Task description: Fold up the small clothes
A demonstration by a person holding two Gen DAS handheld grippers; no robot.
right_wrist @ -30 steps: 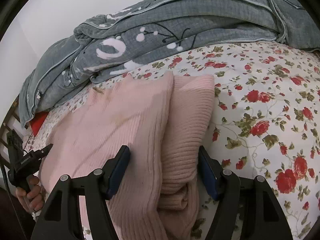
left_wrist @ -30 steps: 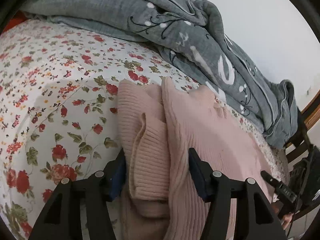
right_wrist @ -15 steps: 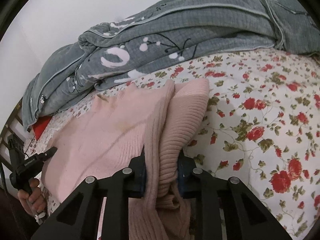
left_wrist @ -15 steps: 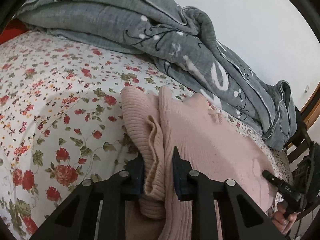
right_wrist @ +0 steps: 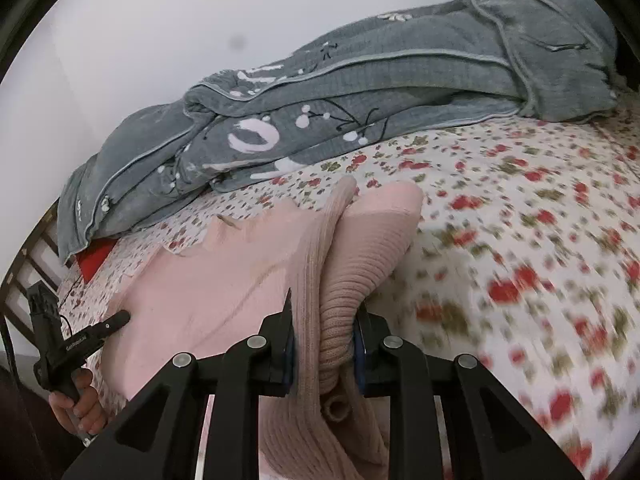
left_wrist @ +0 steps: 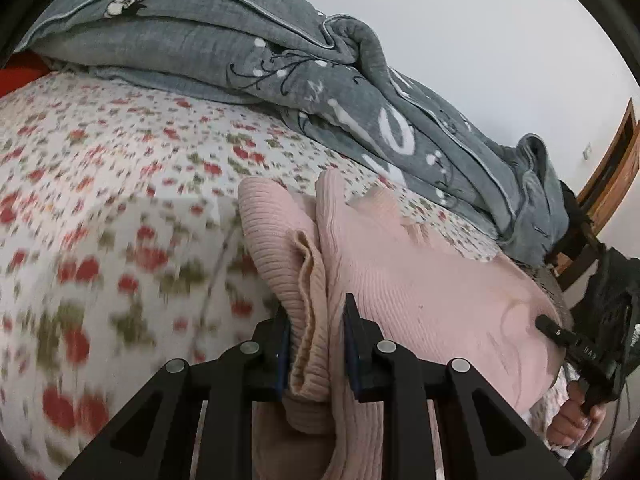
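The pink ribbed sweater (left_wrist: 400,280) lies on the floral bedsheet (left_wrist: 100,200), with a rumpled grey quilt (left_wrist: 280,60) heaped along the wall behind it. The left gripper (left_wrist: 316,344) has just been closing and now pinches a bunched fold of knit at one near edge of the garment, the cloth squeezed between its blue pads. The right gripper (right_wrist: 324,344) has likewise just been closing and clamps a thick roll of the same sweater (right_wrist: 224,280) at the other near edge. Both grips look secure, with several layers caught rather than a single one. The step in hand appears to be lifting the near edge to carry it over toward the far edge, close to the quilt (right_wrist: 320,100). To do this well, the two grippers should probably rise together and keep the span between them taut, so the knit does not sag or twist in the middle. They should likely travel level and in parallel, then lay the edge down squarely. Because the fabric is bunched in each grip, some smoothing may be needed afterwards.
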